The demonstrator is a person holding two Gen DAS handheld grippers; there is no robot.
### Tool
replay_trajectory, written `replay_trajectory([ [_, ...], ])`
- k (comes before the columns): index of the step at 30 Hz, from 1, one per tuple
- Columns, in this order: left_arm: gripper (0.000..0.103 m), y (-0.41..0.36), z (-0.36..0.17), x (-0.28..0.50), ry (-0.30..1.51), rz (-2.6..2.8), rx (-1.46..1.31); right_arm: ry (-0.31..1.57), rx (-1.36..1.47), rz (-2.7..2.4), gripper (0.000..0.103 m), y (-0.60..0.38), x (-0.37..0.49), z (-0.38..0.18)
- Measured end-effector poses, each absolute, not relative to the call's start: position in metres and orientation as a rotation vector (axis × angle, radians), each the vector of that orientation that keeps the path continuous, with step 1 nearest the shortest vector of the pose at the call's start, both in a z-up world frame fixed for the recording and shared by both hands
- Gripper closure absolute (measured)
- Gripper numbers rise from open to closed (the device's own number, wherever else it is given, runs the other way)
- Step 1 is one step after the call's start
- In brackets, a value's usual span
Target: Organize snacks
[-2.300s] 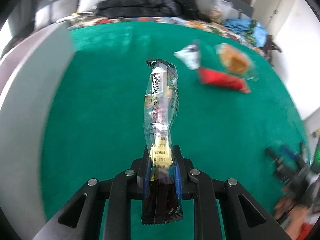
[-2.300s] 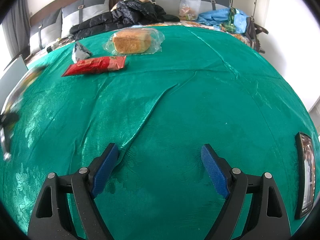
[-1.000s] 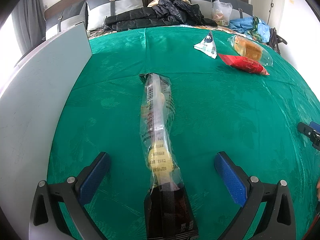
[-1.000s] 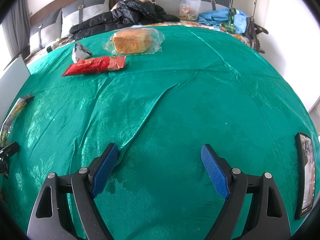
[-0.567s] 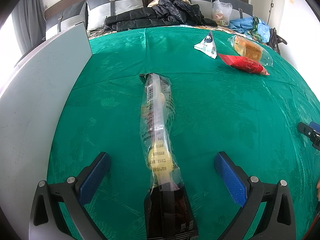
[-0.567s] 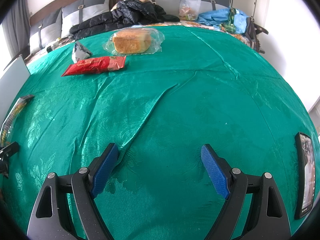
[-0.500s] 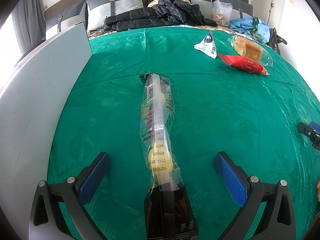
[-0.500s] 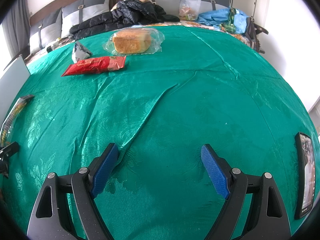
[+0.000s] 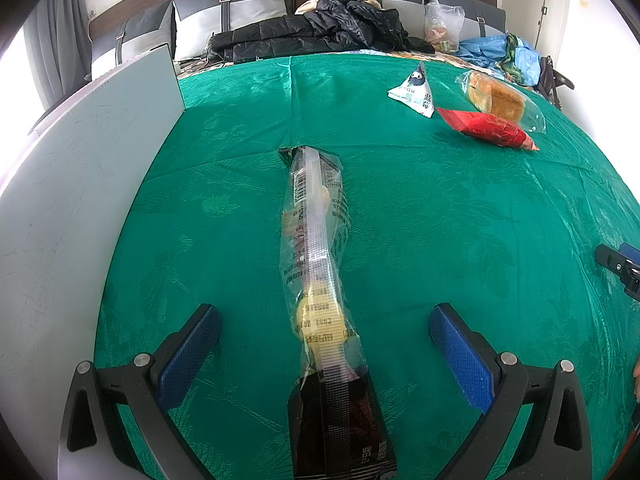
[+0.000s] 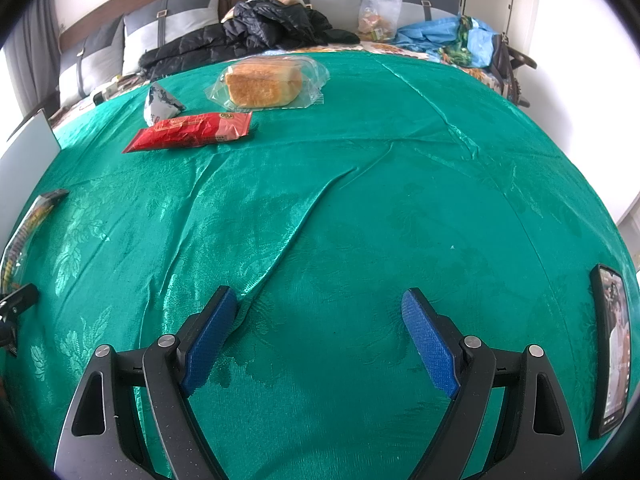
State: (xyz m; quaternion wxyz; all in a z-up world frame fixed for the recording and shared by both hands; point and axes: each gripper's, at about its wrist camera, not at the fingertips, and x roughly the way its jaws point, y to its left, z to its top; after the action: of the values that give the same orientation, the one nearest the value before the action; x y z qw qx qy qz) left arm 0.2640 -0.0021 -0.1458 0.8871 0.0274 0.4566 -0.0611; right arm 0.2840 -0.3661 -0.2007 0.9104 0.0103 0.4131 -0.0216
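A long clear-and-black snack pack [image 9: 316, 280] lies lengthwise on the green tablecloth [image 9: 440, 208], running between the wide-apart fingers of my left gripper [image 9: 320, 330], which is open and does not touch it. Far right in the left wrist view lie a white triangular packet [image 9: 414, 90], a red packet [image 9: 486, 130] and a wrapped bread loaf [image 9: 498, 98]. My right gripper [image 10: 316, 322] is open over bare cloth with nothing between its fingers. From there the red packet [image 10: 192, 131], the triangular packet [image 10: 162, 106] and the bread loaf [image 10: 264, 82] sit far ahead to the left; the long pack [image 10: 24, 228] shows at the left edge.
A pale grey board [image 9: 76, 200] stands along the left side of the table. A phone [image 10: 612, 360] lies at the right edge. Behind the table are a black jacket [image 9: 320, 28], cushions and bags. The cloth has raised folds [image 10: 304, 216] in the middle.
My left gripper held the long pack in the oldest frame, then let it go and opened wide; the pack now lies on the cloth. Nothing has moved over the last second.
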Motion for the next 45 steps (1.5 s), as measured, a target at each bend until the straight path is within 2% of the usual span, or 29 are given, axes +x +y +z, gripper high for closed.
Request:
replay_trajectory([
  [45,0.0,0.002,-0.145,0.2621,0.949,-0.171,0.078,0.853,0.022,-0.044,0.016,-0.3659,0.2844,-0.2011],
])
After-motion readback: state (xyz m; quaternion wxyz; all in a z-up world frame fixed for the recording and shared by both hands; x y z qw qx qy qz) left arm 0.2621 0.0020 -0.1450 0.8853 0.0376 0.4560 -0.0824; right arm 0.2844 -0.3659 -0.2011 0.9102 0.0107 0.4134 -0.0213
